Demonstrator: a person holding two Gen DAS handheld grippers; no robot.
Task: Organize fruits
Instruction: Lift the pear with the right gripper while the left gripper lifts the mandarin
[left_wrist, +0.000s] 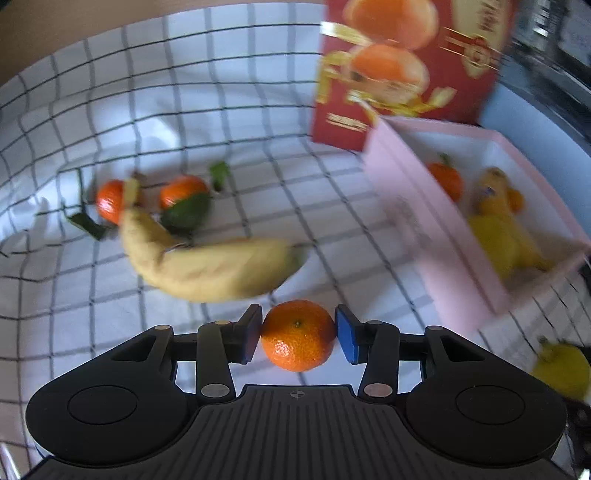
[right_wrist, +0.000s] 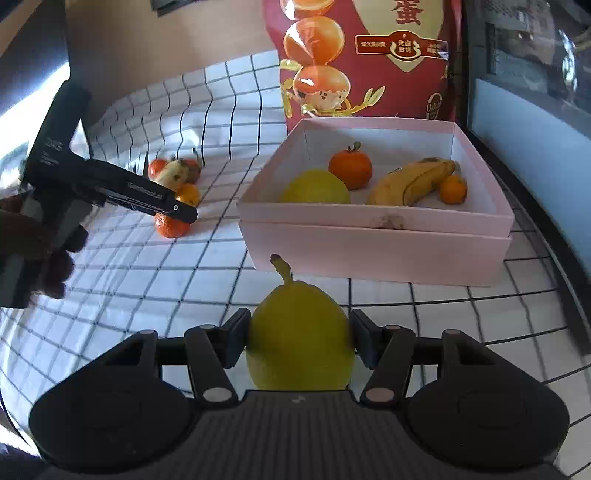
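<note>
Holds a lemon (right_wrist: 299, 354) clamped in the right gripper (right_wrist: 299, 341), long axis along the fingers, stem toward the pink box (right_wrist: 369, 251). Straddles a tangerine (left_wrist: 298, 335) on the cloth (left_wrist: 351, 229) with the left gripper (left_wrist: 298, 332), jaws apart, pads seemingly just clear. Boxed: one yellow fruit (right_wrist: 316, 186), two small oranges (right_wrist: 350, 166), one banana (right_wrist: 413, 181). Reads "蛋" on the red bag (right_wrist: 369, 85).

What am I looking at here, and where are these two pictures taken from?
No robot: a person holds a hand-held gripper in each hand, each with a camera looking along its fingers. The left camera shows the left hand-held gripper around a tangerine; whether it squeezes yet is unclear. The right camera shows the right hand-held gripper clamping a yellow fruit. On the checked cloth lie a banana and more tangerines. The pink box already holds fruit, before a red bag.
</note>
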